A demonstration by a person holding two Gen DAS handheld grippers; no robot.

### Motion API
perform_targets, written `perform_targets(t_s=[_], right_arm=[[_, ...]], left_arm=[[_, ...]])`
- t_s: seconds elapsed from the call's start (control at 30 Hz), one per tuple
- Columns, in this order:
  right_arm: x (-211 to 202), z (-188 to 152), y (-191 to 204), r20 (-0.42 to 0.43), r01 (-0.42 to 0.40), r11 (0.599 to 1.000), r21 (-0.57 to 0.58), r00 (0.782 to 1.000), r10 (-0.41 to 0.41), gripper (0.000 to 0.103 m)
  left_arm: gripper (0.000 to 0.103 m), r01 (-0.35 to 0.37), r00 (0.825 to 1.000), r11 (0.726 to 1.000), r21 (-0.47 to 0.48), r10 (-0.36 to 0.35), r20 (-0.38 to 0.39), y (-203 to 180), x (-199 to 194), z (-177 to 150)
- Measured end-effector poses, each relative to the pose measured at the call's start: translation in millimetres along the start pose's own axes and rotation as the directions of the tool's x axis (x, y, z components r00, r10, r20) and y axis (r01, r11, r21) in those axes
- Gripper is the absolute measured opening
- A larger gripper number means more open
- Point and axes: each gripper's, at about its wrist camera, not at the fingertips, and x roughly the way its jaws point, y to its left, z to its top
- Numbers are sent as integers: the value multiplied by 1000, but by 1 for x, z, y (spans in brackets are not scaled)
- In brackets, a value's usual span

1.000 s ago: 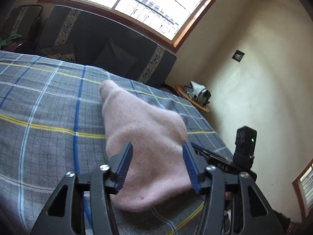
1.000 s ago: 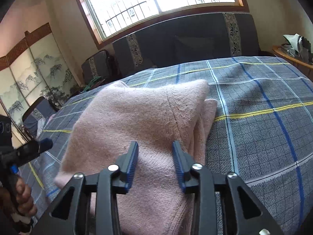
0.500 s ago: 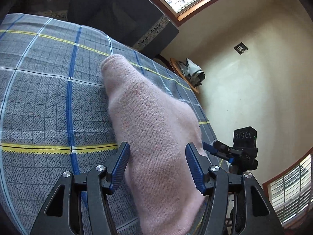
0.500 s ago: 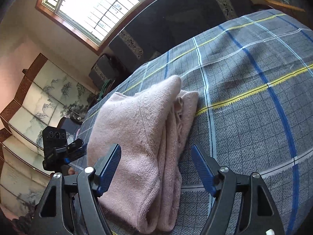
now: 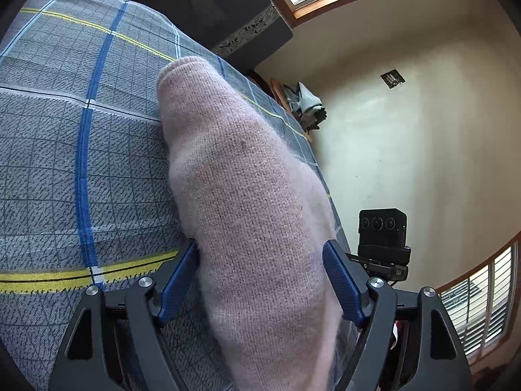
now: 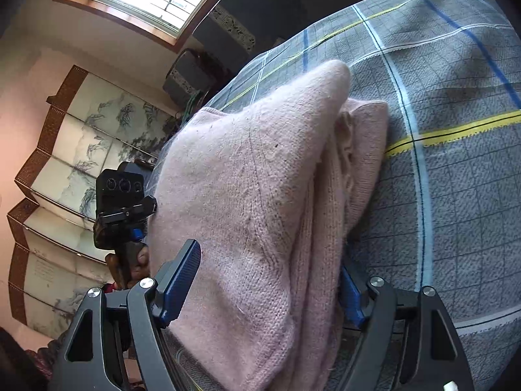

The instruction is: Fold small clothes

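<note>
Pink sweater [image 6: 260,195] sits folded on the plaid bed [image 6: 456,195]. Left hand-held gripper [image 5: 260,280] and right hand-held gripper [image 6: 267,280] both spread wide, straddling it, gripping nothing. Risk: fingers snag knit, dragging the fold open.

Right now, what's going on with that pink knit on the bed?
A person with a handheld gripper in each hand is folding a pink sweater on the plaid bedspread. The sweater already lies folded into a layered bundle. The left gripper and the right gripper each straddle one end of it with jaws open, so neither is clamped on the fabric. In the right wrist view the stacked layers show along the bundle's edge; the other gripper's camera sits beyond it.
</note>
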Motion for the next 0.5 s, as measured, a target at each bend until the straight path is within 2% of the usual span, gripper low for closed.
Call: perform_targets(t_s=[0.1,0.17,0.37,0.5], right_arm=[[-3,2,-2,11,-52,999,-9,999,52,75],[0,3,-7,-2,-22,1000,-11,1000,22,73],[9,3,1,-24,-33,999,-41,999,32,75],[10,9,1,-6,-50,999,-7,999,50,73]], left_arm=[[82,6,1000,1000,16,-6,2,-4,-1,-5],[84,-3,1000,1000,23,3,0,-5,-1,-8],[85,-83,997,992,98,83,6,-21,9,-16],[87,-107,994,987,122,105,18,-26,16,-19]])
